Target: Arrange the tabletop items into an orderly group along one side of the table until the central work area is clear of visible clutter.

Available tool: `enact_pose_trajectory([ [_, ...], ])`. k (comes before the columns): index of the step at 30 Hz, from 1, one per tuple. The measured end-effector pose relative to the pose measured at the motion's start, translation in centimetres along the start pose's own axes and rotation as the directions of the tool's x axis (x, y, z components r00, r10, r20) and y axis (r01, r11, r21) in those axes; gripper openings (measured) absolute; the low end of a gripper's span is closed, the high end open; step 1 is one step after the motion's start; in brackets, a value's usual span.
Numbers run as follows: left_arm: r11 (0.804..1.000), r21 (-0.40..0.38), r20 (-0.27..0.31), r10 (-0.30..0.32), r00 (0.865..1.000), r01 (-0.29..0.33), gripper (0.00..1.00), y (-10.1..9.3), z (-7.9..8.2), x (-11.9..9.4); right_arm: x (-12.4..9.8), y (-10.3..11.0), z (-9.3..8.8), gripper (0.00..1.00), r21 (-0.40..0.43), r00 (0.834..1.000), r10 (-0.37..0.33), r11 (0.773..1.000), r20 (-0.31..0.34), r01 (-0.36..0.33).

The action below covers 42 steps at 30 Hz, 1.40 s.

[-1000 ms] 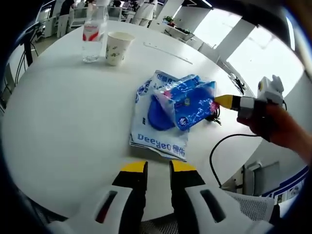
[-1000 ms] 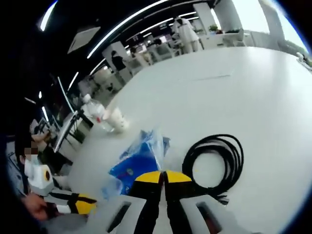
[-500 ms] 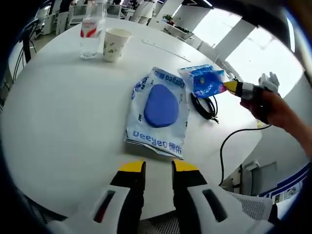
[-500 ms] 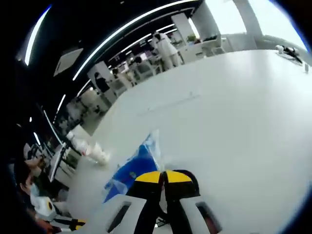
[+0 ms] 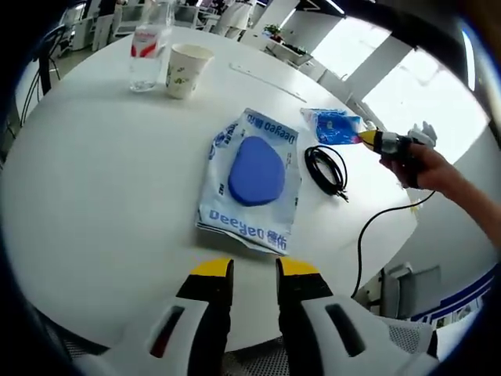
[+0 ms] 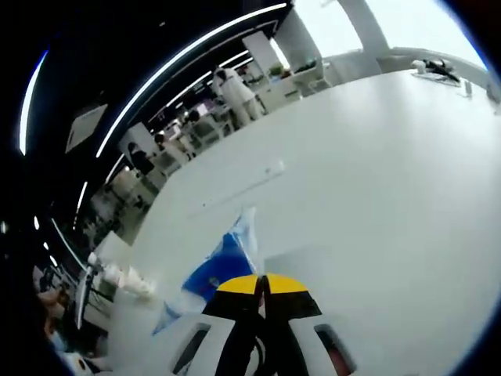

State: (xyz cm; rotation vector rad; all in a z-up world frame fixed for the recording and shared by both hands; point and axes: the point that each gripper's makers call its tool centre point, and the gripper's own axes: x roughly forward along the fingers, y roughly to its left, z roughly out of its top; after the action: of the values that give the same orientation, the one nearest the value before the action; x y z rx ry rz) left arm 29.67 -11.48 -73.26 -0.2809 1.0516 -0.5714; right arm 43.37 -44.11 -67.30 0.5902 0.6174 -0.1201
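The right gripper (image 5: 368,139) is clamped on a small blue packet (image 5: 333,125), just beyond the coiled black cable (image 5: 326,170). The left gripper (image 5: 251,269) hangs slightly parted and empty, near the large white-and-blue bag (image 5: 252,179).

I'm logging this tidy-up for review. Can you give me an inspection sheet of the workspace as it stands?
Surface: round white table, mostly bare.
Job's things: large blue and white pack flat near the middle; small blue packet held off to the side; water bottle and paper cup together at the far edge.
Clutter: thin white strip lying beyond the pack.
Grippers: left gripper empty, fingers slightly apart; right gripper shut on the small blue packet.
Cables: coiled black cable beside the pack; another black cable hangs off the table edge.
Surroundings: open office, people standing in the distance.
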Motion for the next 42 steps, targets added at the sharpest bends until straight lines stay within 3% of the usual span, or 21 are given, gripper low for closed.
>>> enact_pose_trajectory([
  [19, 1.0, -0.003, 0.0, 0.028, 1.0, -0.028, 0.2, 0.5, 0.1, -0.7, 3.4, -3.3, -0.9, 0.0, 0.088, 0.997, -0.066, 0.994, -0.034, 0.068],
  [42, 0.997, -0.049, -0.004, 0.056, 0.998, -0.056, 0.21, 1.5, -0.4, -0.9, 3.8, -3.7, -0.9, 0.0, 0.023, 0.993, -0.078, 0.997, -0.087, 0.08],
])
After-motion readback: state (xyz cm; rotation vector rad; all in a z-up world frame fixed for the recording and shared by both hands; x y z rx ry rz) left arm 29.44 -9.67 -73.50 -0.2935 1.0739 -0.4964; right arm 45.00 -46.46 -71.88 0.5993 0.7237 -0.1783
